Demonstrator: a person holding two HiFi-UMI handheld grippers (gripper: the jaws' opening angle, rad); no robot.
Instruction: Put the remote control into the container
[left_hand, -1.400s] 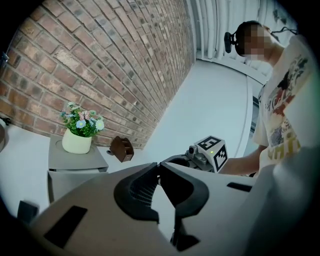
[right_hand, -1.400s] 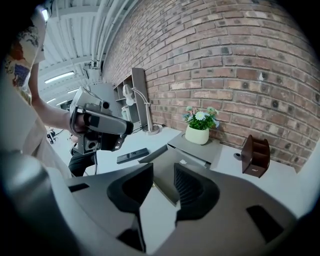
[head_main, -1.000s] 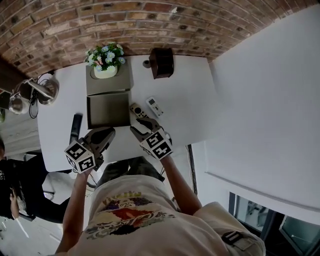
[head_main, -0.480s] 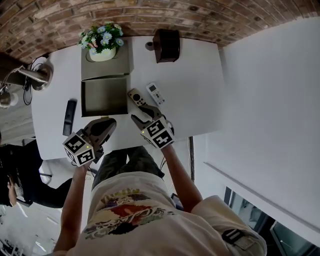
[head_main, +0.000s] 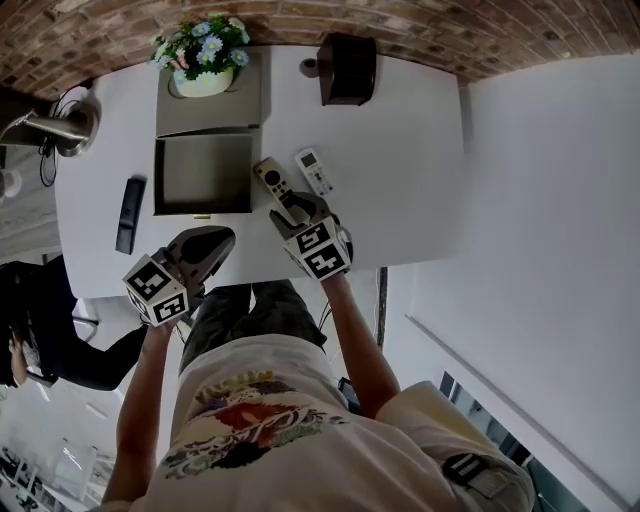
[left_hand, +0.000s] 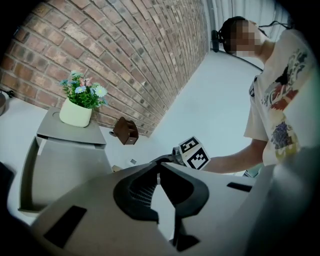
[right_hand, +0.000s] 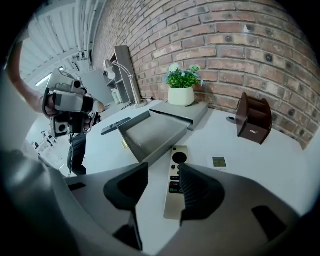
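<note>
Right gripper view tells most of it: the right hand-held gripper (right_hand: 162, 172) has its jaws partly apart (they've just been opening) and holds nothing. The beige remote control (right_hand: 172, 197) lies flat on the white surface (right_hand: 265, 165), lined up lengthwise with the gap between the jaws, and the pads aren't on it as far as I can see. The left hand-held gripper (left_hand: 158, 172) hangs off to the side near the front of the surface, tips together on nothing.

That remote sits outside the grey container (right_hand: 150, 132), just beside its near wall. The container is an open shallow box. Further out there's a small white remote (right_hand: 218, 162) on the other side of the beige one, a black remote (right_hand: 116, 126) past the container, a flower pot (right_hand: 181, 95) standing on a grey lid (right_hand: 192, 112), and a brown wooden holder (right_hand: 254, 124).

My guess on handling: it's light, rigid and slim, with smooth plastic sides, so a bit slippery. I'd pinch it across the narrow width around mid-body, below the round button ring. Take it too near one end and it'll probably swing.
</note>
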